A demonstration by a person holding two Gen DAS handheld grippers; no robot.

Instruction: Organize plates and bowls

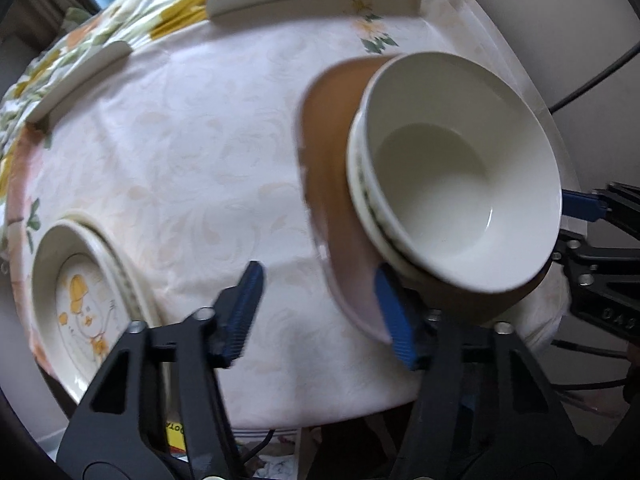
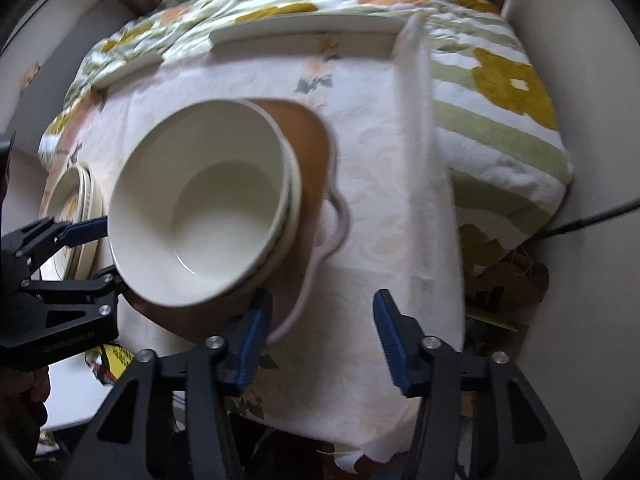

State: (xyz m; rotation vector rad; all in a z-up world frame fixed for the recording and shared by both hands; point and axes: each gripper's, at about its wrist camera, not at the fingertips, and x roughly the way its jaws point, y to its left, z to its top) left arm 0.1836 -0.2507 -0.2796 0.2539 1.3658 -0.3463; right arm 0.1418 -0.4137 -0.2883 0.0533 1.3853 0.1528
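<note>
The stack of bowls (image 1: pixel 460 184) is sitting mouth-up, round and glossy white, on a brown, handled plate (image 1: pixel 332 184) lying flat on the matte embossed cloth (image 1: pixel 180 152); the left gripper (image 1: pixel 320 312) is spreading its ribbed blue fingers, one touching the plate's rim; the right gripper (image 2: pixel 324 340) is standing apart likewise, pinching nothing; a cartoon-printed dish (image 1: pixel 80 300) is resting well apart.

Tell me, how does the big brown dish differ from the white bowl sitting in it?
The brown dish is wide and shallow, with a pale rim and a loop handle; the white bowl is round, deeper and has no handle. The brown dish rests on the tablecloth and carries things; the white bowl sits nested on another bowl inside it. The brown dish is tan inside, the white bowl plain cream. Both stand upright and the white bowl looks empty.
</note>
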